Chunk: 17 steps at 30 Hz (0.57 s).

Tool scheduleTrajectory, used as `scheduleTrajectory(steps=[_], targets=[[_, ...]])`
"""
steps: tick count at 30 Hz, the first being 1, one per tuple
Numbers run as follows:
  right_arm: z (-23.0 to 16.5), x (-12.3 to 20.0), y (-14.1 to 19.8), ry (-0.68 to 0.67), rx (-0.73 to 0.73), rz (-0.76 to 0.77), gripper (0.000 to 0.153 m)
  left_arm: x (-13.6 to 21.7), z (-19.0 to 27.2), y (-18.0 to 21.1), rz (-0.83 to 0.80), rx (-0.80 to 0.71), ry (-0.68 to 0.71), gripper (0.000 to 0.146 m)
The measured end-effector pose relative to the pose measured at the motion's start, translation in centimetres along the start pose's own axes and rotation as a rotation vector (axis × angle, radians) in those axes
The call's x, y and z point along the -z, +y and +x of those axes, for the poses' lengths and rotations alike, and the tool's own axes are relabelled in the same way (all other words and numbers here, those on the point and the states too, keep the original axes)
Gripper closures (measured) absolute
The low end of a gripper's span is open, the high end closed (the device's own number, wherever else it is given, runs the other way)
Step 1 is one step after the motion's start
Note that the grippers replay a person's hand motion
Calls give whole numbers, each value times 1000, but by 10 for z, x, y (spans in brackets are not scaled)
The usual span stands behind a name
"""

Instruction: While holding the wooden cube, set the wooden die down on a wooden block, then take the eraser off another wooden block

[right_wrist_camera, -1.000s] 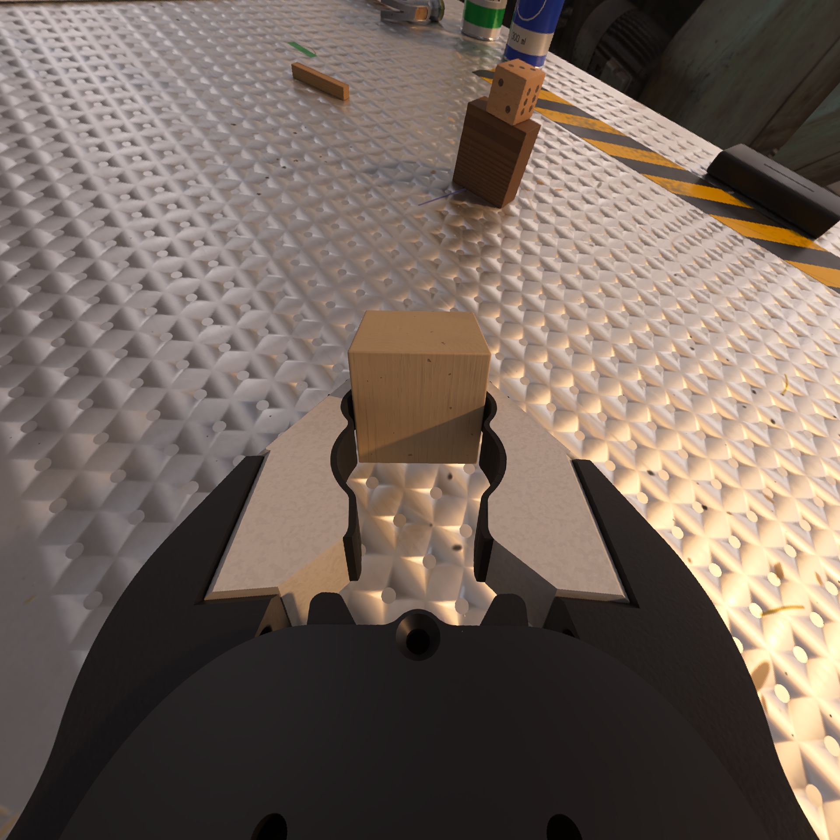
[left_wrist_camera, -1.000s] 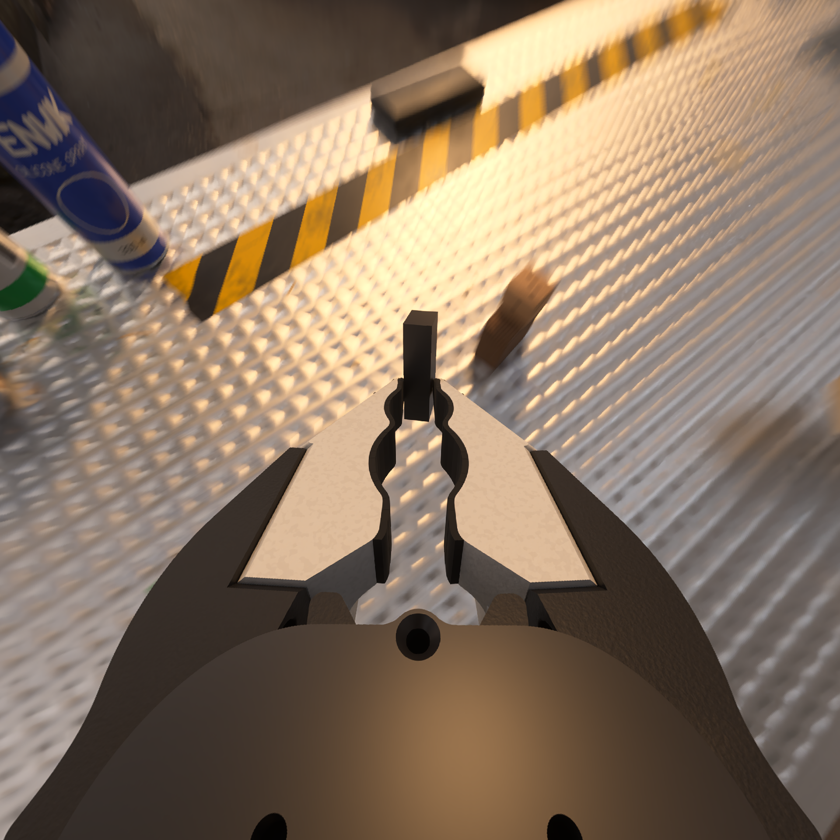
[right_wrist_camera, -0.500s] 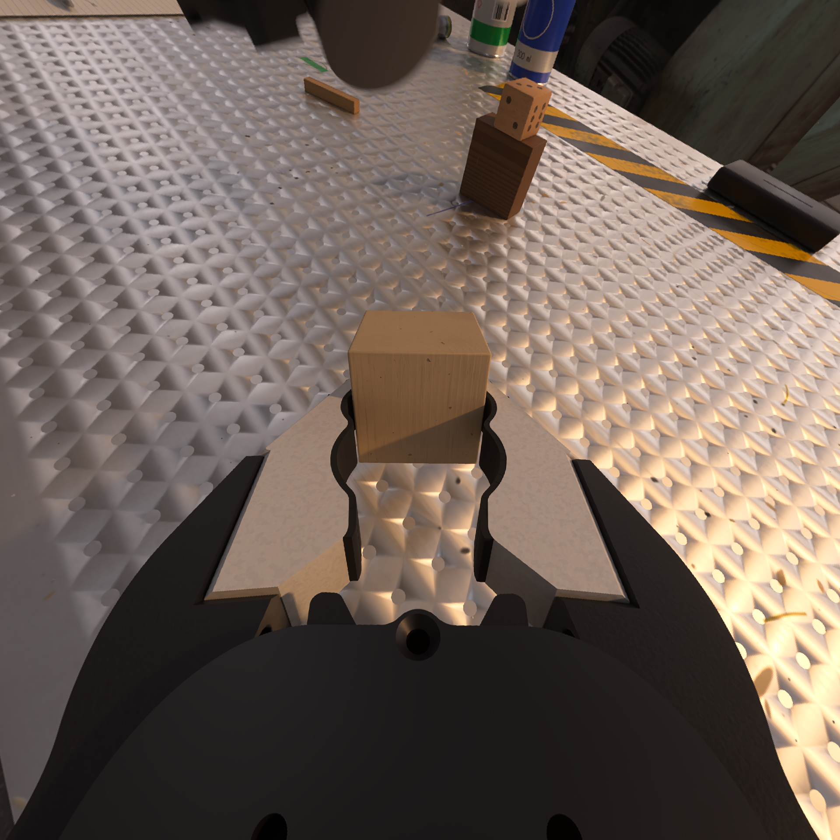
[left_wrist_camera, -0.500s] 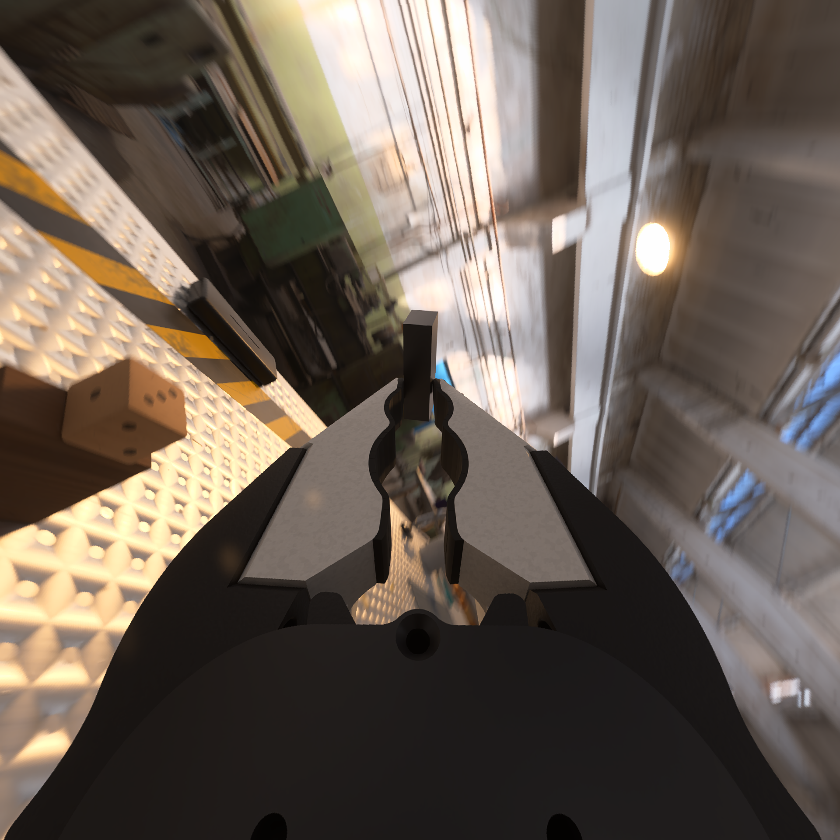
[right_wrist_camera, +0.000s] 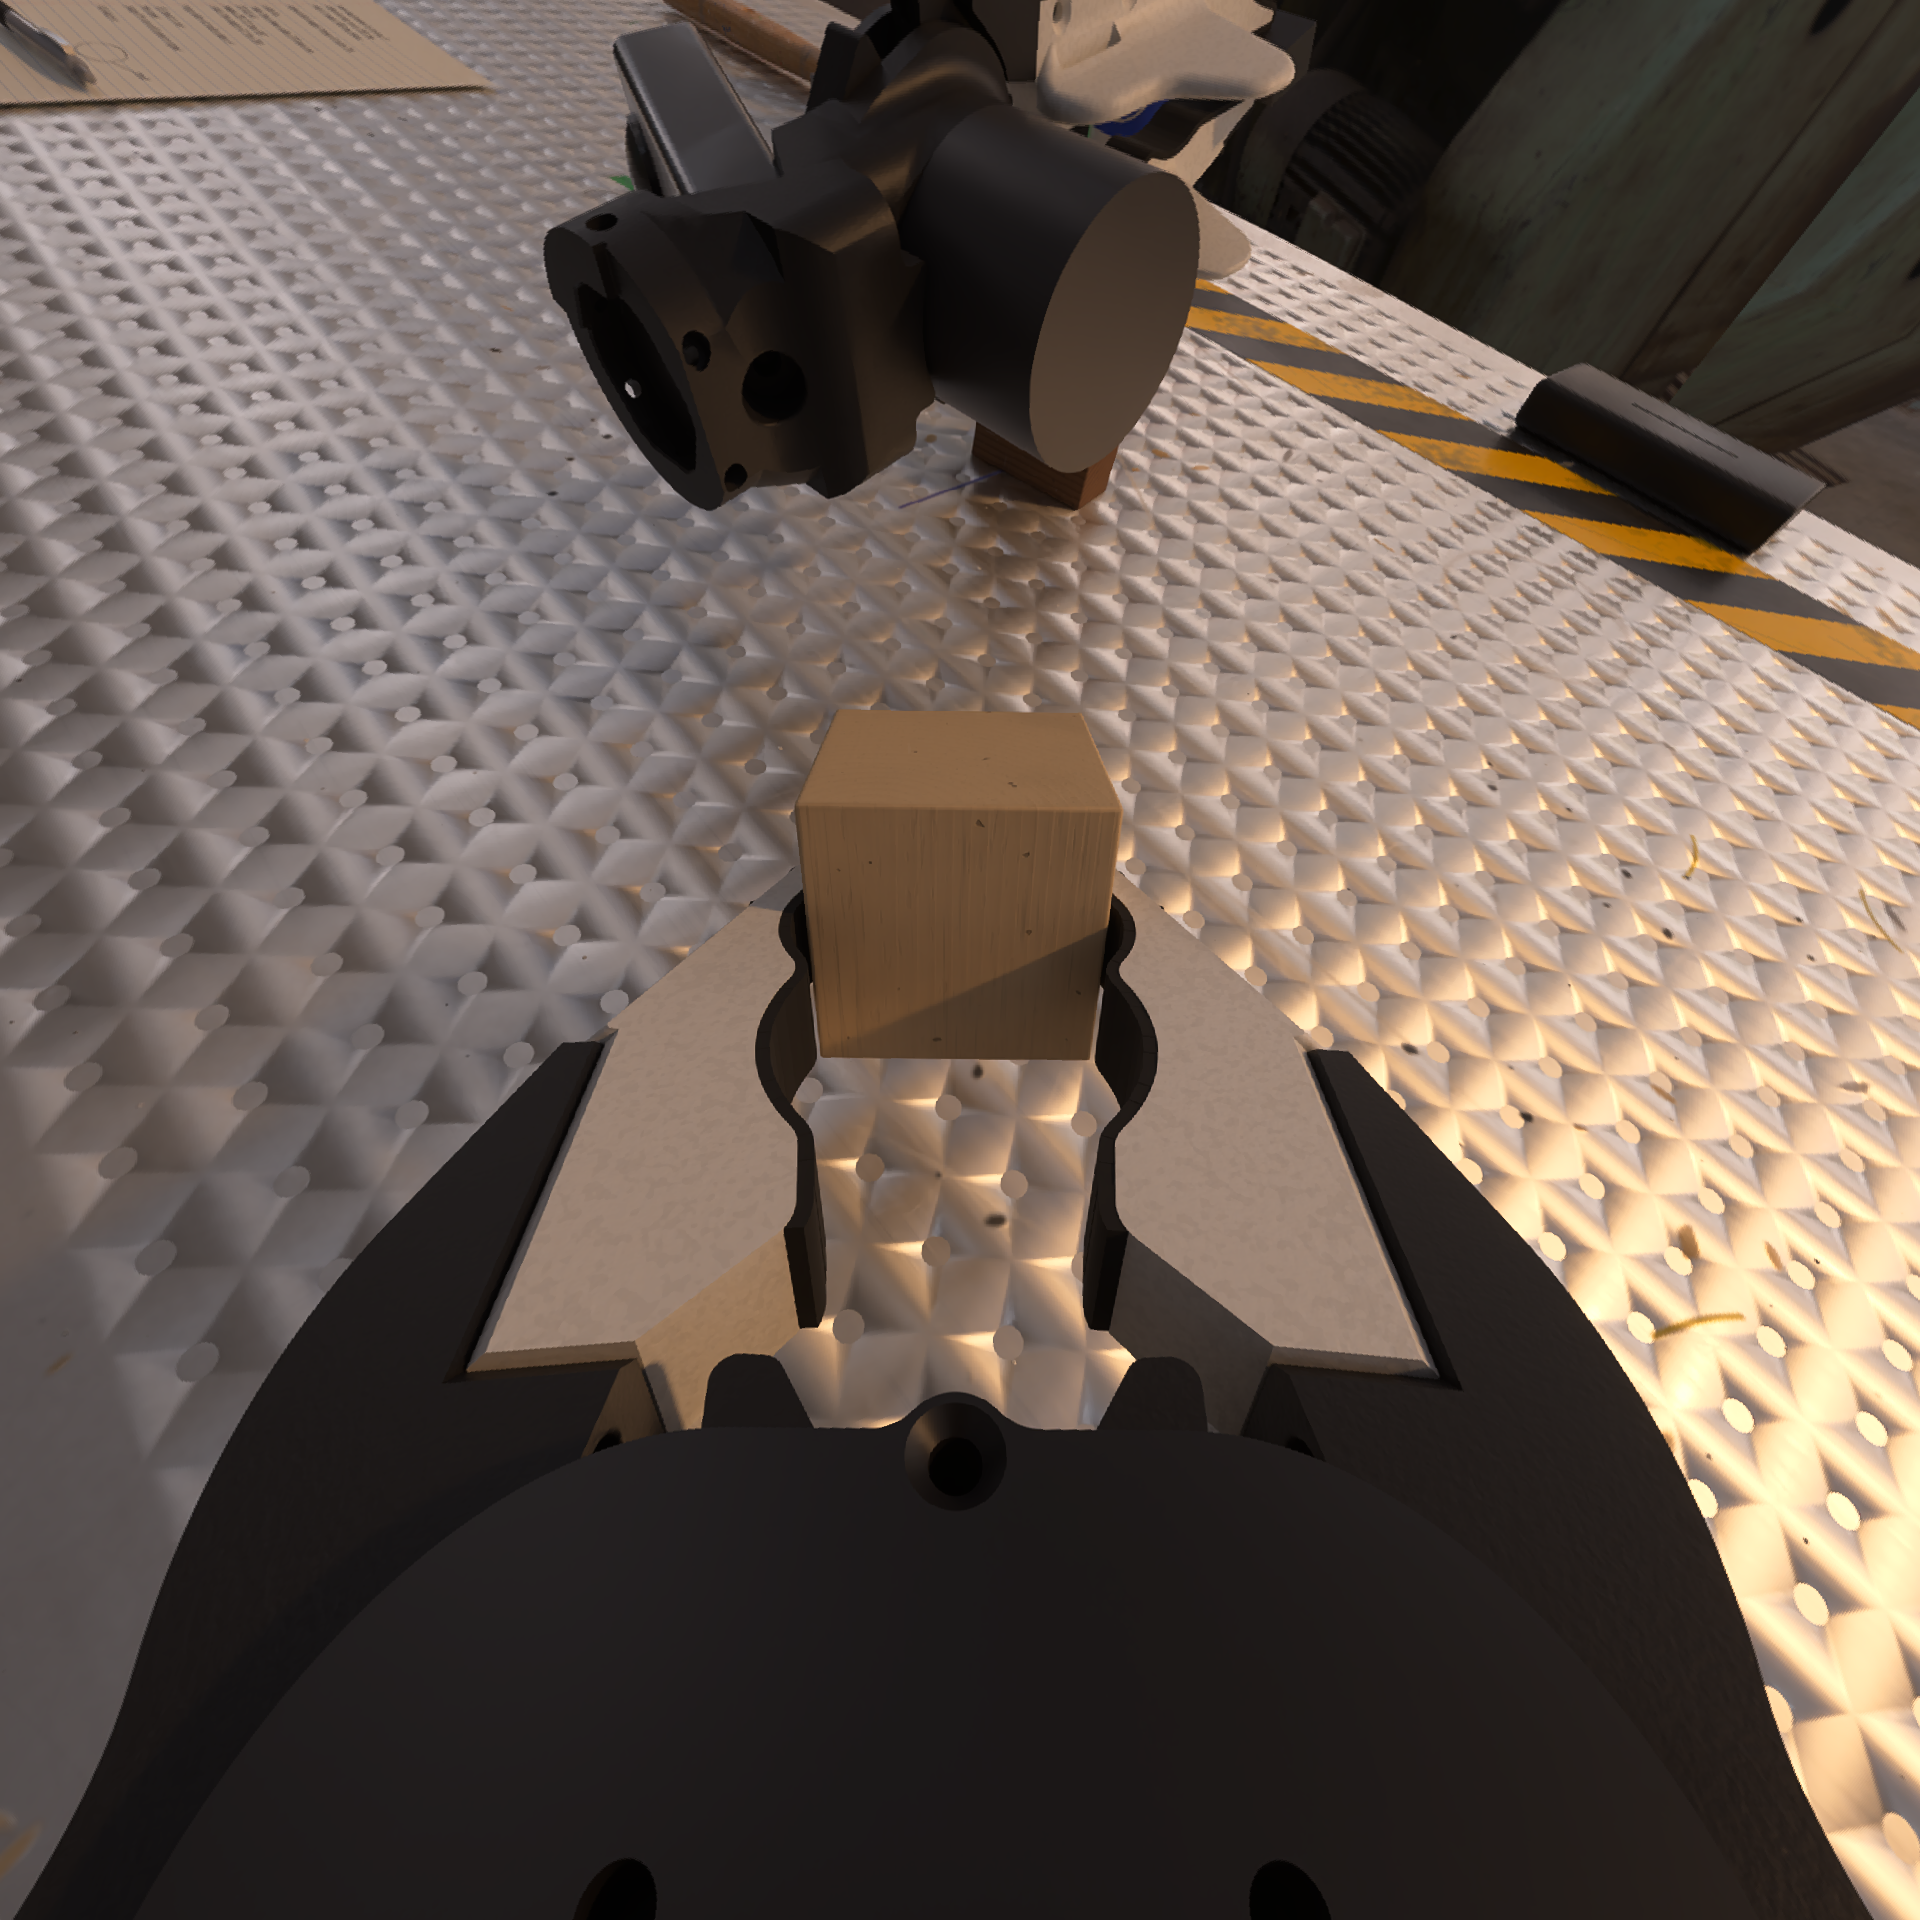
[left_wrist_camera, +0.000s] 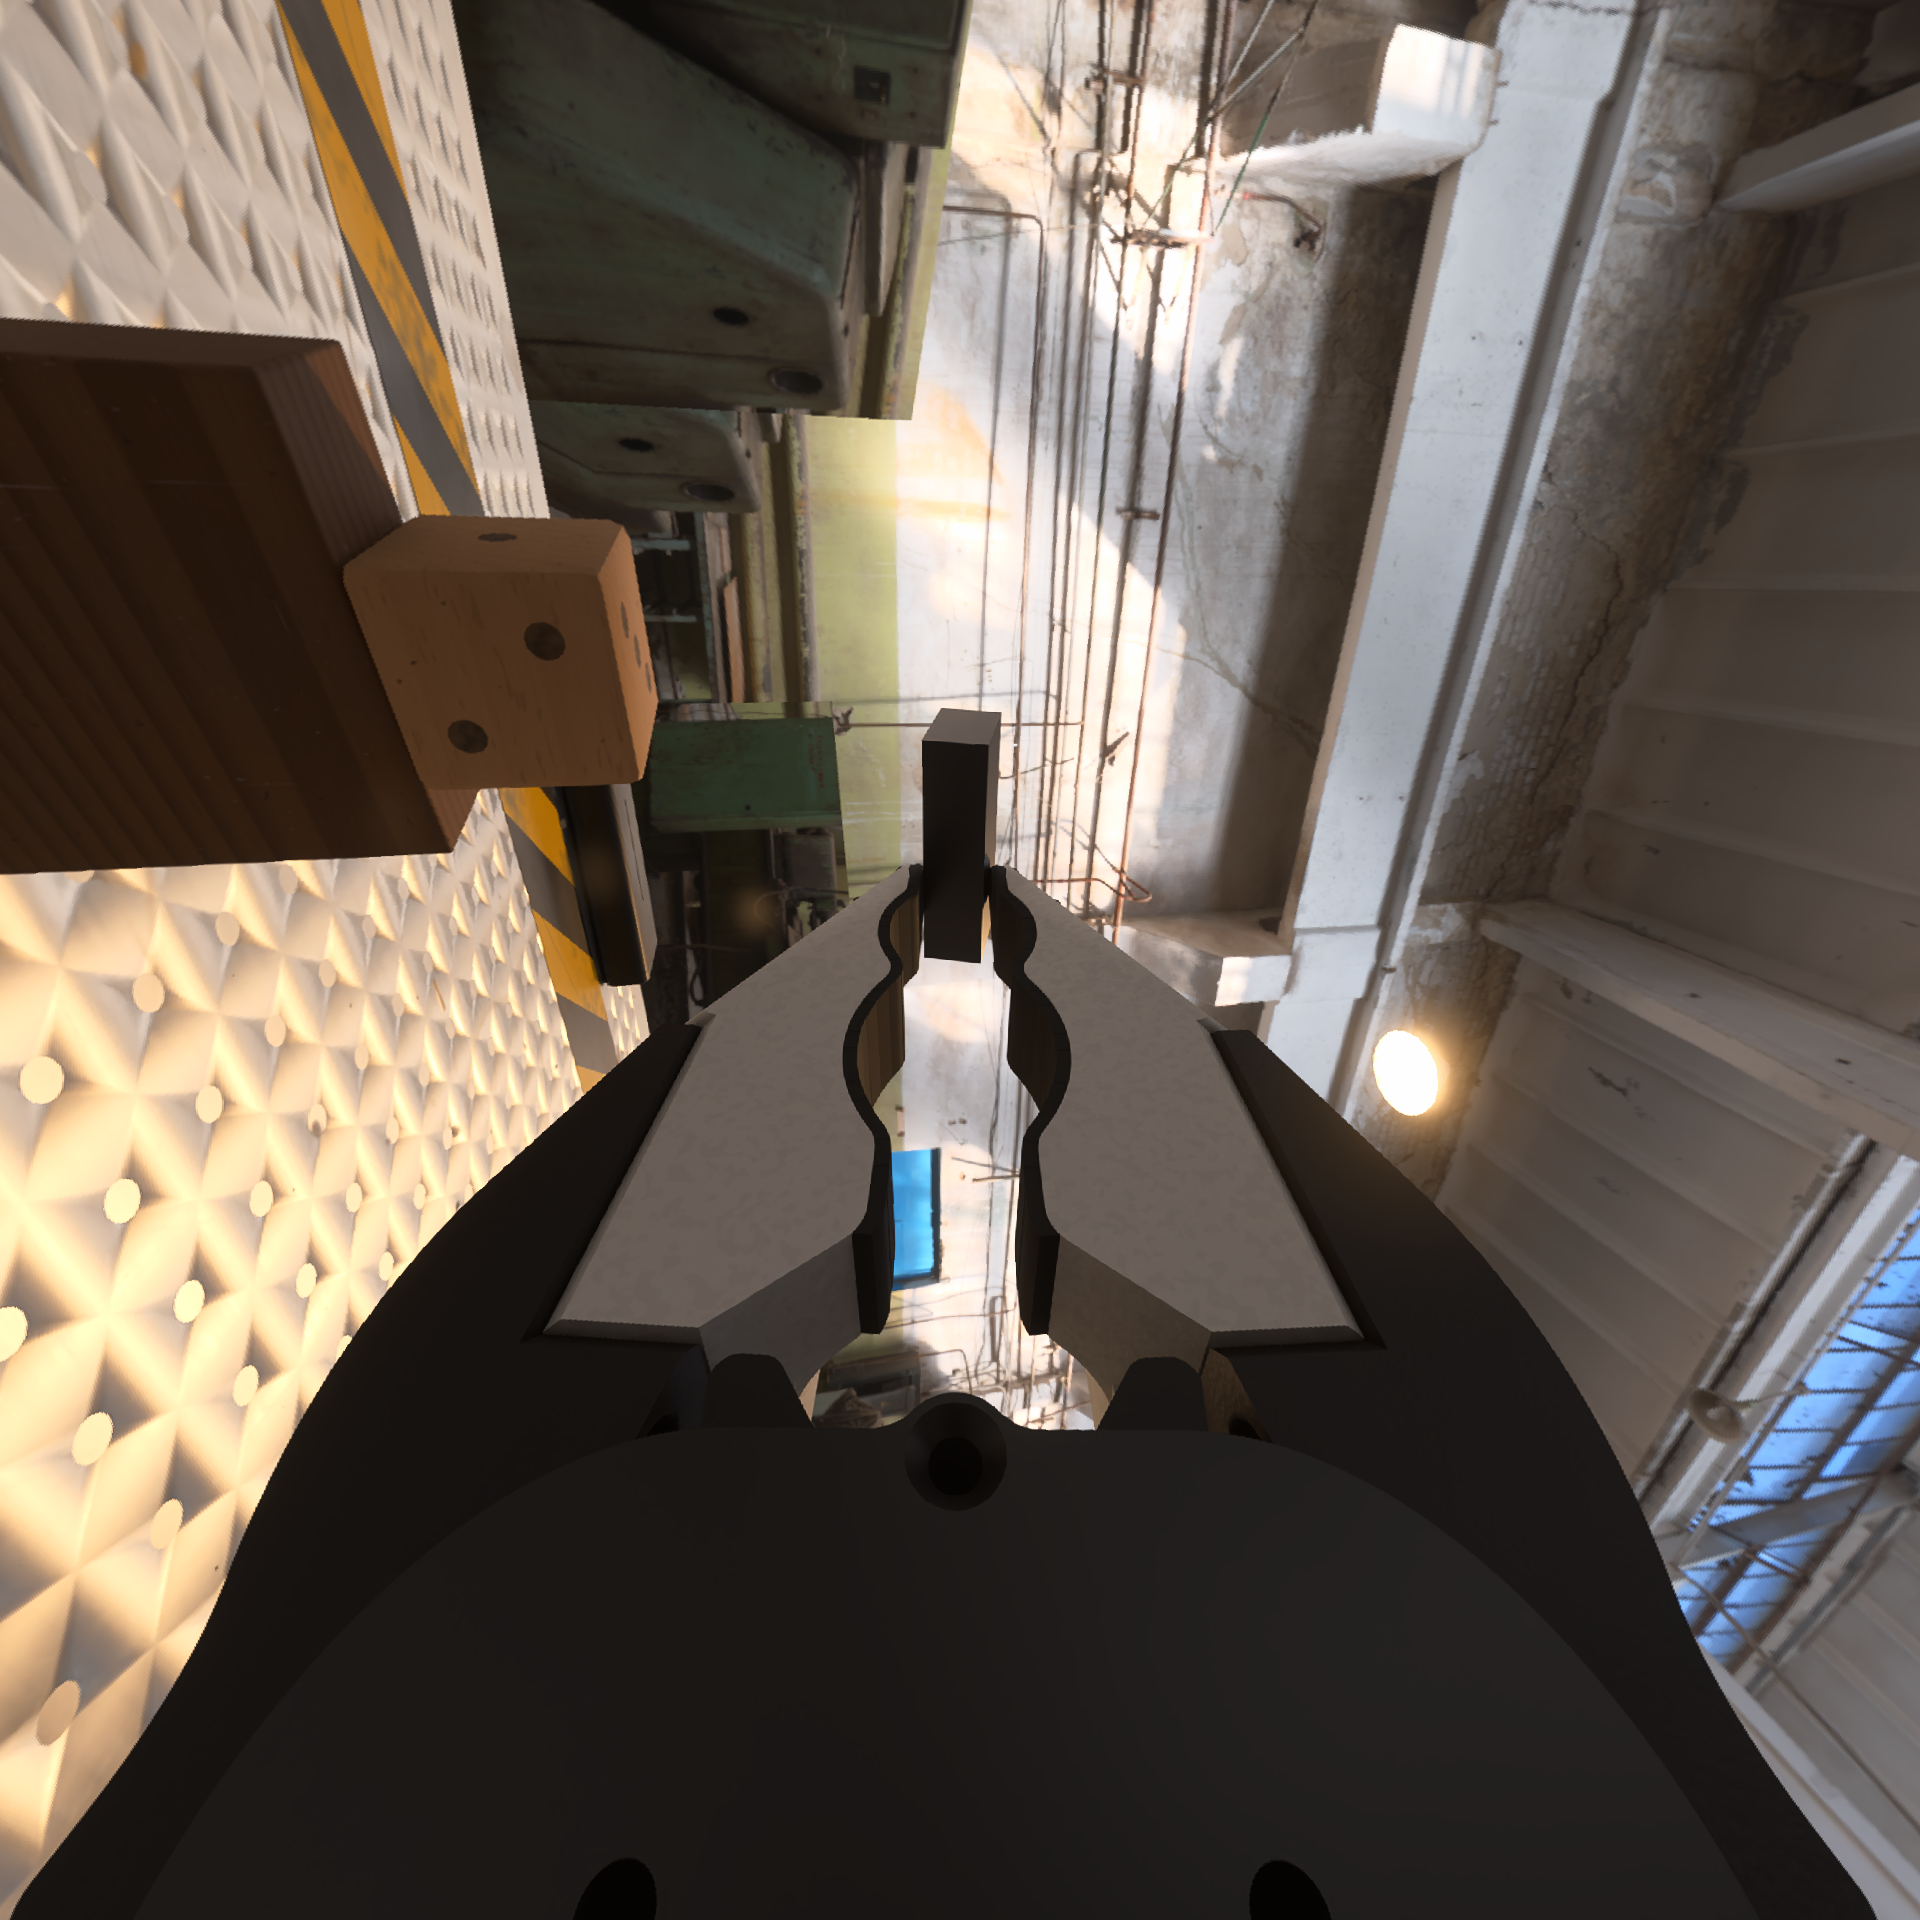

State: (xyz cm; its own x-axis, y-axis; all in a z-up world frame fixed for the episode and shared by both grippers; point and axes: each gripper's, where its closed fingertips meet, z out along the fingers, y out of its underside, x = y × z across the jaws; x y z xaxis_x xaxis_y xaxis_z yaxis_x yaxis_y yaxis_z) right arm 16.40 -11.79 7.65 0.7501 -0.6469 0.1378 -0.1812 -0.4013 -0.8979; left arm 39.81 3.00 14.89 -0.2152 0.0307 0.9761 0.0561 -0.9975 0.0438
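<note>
My left gripper (left_wrist_camera: 954, 885) is shut on a thin dark eraser (left_wrist_camera: 958, 821) that sticks out past its fingertips, held in the air. This view is rolled, so the metal table (left_wrist_camera: 208, 1143) stands at the left. The wooden die (left_wrist_camera: 499, 655) sits on a dark wooden block (left_wrist_camera: 177, 603), left of the eraser and apart from it. My right gripper (right_wrist_camera: 956, 940) is shut on the pale wooden cube (right_wrist_camera: 951, 883), above the table. In the right wrist view the left gripper's body (right_wrist_camera: 831, 312) hides the die and most of the block (right_wrist_camera: 1044, 476).
A yellow-and-black hazard stripe (right_wrist_camera: 1558, 499) runs along the table's far edge, with a black bar (right_wrist_camera: 1662, 457) on it; the bar also shows in the left wrist view (left_wrist_camera: 613, 883). A sheet of paper (right_wrist_camera: 208, 42) lies at the far left. Green machinery stands beyond the edge.
My left gripper, still holding the eraser, has swung up from looking down at the table and rolled sideways beside the die and block. It now hides them in the right wrist view. My right gripper barely moved.
</note>
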Motion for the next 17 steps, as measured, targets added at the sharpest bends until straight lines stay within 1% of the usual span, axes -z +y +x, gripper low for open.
scheduleTrajectory(steps=[9, 12, 17], targets=[[1, -1, 2, 2, 2, -8, 100, -5, -4, 6, 6, 0, -31, 134], [2, -2, 4, -2, -1, -17, 100, -5, -8, 6, 13, -28, -73, 134], [3, -1, 4, 0, -2, -17, 100, -7, -7, 1, 26, -53, -87, 134]])
